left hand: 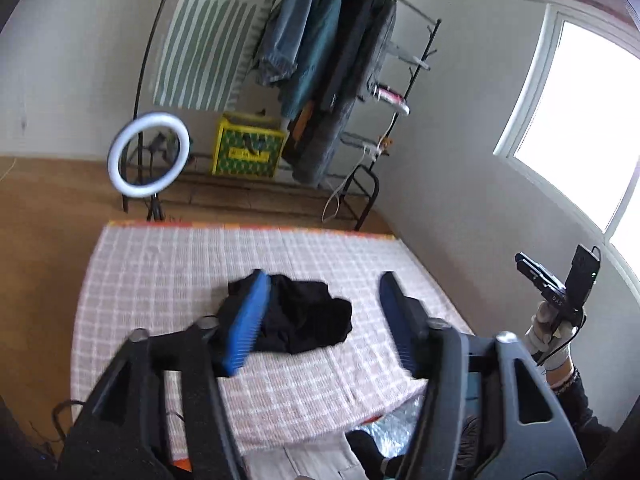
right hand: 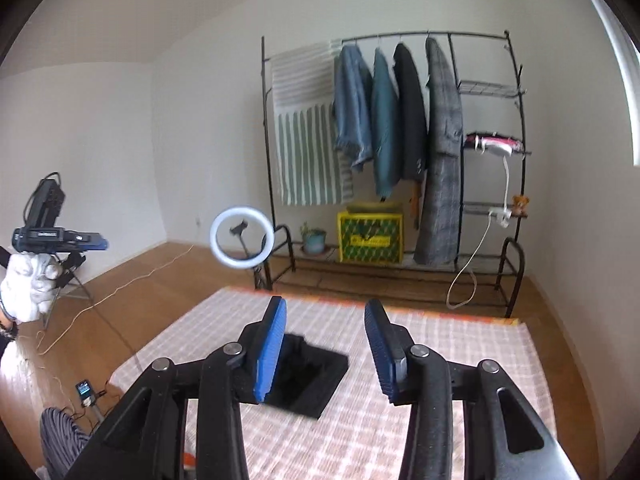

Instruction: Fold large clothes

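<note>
Near the middle of the checked mat (right hand: 440,364) lay a black garment (right hand: 308,376), roughly folded. Both the left gripper (left hand: 320,320) and the right gripper (right hand: 324,352) hovered above it, blue-padded jaws spread wide, holding nothing. Writing on the yellow crate (right hand: 370,238) under the clothes rack (right hand: 400,36) was too blurred to read.

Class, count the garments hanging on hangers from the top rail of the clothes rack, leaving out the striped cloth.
4, side by side right of the striped cloth: a denim jacket, a teal jacket, a black jacket and a long grey coat. Others may hide behind.
</note>
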